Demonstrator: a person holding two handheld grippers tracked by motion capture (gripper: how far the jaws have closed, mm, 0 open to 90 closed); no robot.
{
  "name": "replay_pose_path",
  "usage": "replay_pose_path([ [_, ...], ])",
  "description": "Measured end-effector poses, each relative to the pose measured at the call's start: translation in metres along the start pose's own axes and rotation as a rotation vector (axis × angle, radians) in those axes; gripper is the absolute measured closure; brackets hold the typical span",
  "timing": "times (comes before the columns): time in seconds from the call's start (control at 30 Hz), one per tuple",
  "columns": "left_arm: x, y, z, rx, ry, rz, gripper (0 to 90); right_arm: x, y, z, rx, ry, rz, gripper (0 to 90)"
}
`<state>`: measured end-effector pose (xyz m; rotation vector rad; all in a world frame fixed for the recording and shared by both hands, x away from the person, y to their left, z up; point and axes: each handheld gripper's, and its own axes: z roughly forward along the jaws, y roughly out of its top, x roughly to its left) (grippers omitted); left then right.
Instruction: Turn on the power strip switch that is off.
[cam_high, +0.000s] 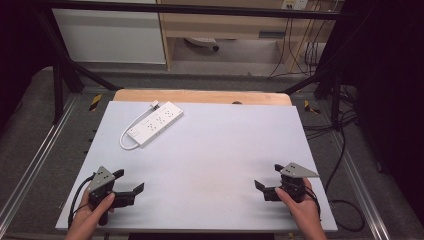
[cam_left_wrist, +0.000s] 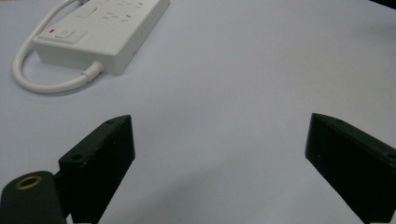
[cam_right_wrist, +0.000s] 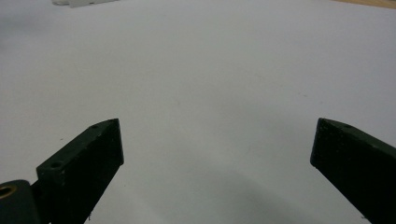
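Here, a white board (cam_high: 210, 165) covers a wooden table (cam_high: 200, 96) in a dim workroom, ringed by a black metal frame (cam_high: 65, 65), grey floor matting and loose cables (cam_high: 345, 165), with a pale cabinet (cam_high: 225, 30) against the far wall. On the board's far left quarter lies a white power strip (cam_high: 155, 123), set at a slant, its short white cord (cam_high: 129, 141) looping round from the nearer end back along its side. A person's hands come in at the near edge, each holding a tool low over the board. The left gripper (cam_high: 131, 181) sits at the near left corner, jaws spread wide and holding nothing, well short of the strip; in the left gripper view the strip (cam_left_wrist: 105, 32) lies ahead and to the left of the open jaws, its switch end nearest. The right gripper (cam_high: 269, 176) rests at the near right corner, jaws likewise wide apart and empty, well apart from the strip, across the bare middle of the board (cam_right_wrist: 210, 93).
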<state>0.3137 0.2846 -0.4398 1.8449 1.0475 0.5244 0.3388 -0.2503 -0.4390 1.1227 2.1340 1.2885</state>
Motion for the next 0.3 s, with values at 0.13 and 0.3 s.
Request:
replay_pose_path([
  [0.13, 0.01, -0.005, -0.003, -0.013, 0.017, -0.016, 8.4, -0.001, 0.0, 0.001, 0.004, -0.004, -0.002, 2.9],
  [0.3, 0.03, -0.005, -0.008, -0.052, 0.055, -0.068, 10.1, -0.003, -0.004, 0.005, 0.047, -0.036, 0.004, 2.8],
])
